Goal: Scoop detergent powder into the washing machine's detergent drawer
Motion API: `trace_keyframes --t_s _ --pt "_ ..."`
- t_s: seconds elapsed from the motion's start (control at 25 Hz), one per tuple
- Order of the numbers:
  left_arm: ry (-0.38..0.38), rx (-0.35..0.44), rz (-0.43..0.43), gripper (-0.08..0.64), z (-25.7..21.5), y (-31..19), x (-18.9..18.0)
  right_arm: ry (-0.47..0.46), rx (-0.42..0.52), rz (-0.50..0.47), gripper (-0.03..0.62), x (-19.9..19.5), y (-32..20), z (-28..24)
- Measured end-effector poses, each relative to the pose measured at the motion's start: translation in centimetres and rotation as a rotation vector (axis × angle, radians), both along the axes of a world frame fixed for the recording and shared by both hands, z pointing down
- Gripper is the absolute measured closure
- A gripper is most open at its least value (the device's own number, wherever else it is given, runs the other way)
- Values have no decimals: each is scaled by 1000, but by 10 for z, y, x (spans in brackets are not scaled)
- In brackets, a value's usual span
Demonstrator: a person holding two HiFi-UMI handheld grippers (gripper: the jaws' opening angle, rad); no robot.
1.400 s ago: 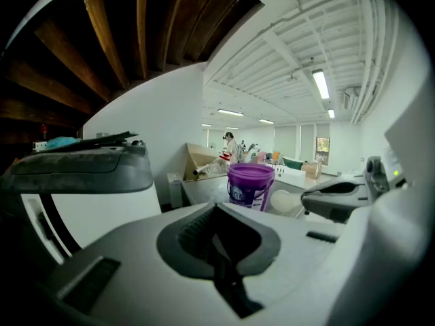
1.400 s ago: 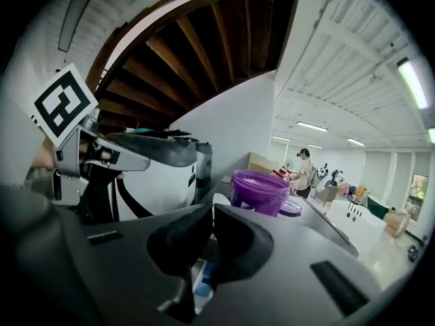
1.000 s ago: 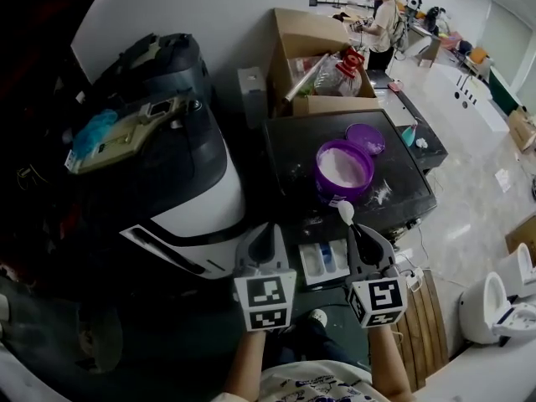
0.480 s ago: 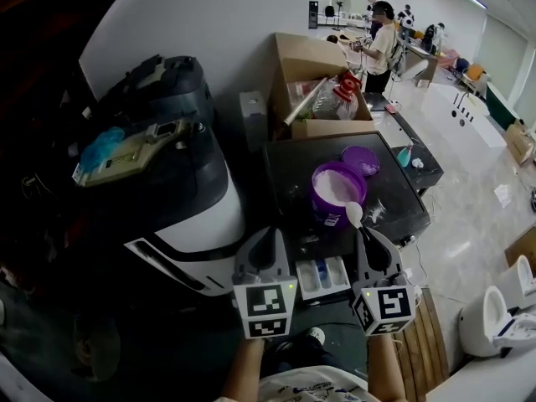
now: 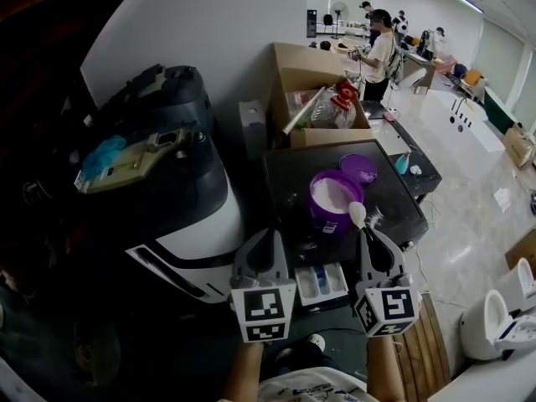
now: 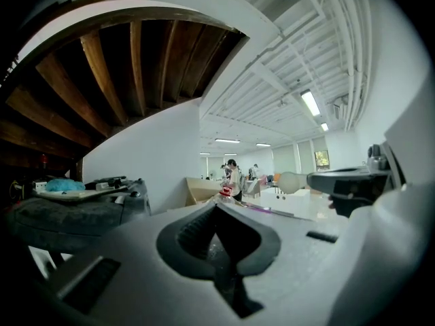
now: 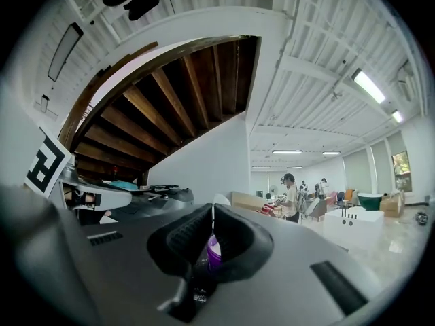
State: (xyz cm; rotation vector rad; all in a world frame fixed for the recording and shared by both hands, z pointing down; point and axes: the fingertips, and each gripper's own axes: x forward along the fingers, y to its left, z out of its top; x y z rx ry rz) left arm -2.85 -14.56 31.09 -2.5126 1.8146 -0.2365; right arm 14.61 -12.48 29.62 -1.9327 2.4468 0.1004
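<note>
A purple detergent tub [image 5: 333, 201] is seen open on the washing machine [image 5: 289, 182]. The detergent drawer [image 5: 321, 281] lies open just in front of the tub. Left of the tub, the left gripper [image 5: 270, 237] is held with jaws together, empty. The right gripper [image 5: 368, 237] is clamped on a white spoon [image 5: 358, 214], its bowl at the tub's right rim.

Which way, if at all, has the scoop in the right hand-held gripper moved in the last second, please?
Yes. The scoop in the right hand-held gripper has risen from below the purple tub, near the detergent drawer, to beside its right rim.
</note>
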Motion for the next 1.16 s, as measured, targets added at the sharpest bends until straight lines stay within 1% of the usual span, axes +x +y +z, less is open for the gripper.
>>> trace_keyframes --t_s 0.36,1.16 --pt "-3 2 -13 558 -1 -1 -5 10 4 5 572 -1 0 -3" --pt "-4 2 -9 558 1 4 3 10 -2 9 572 8 6 0"
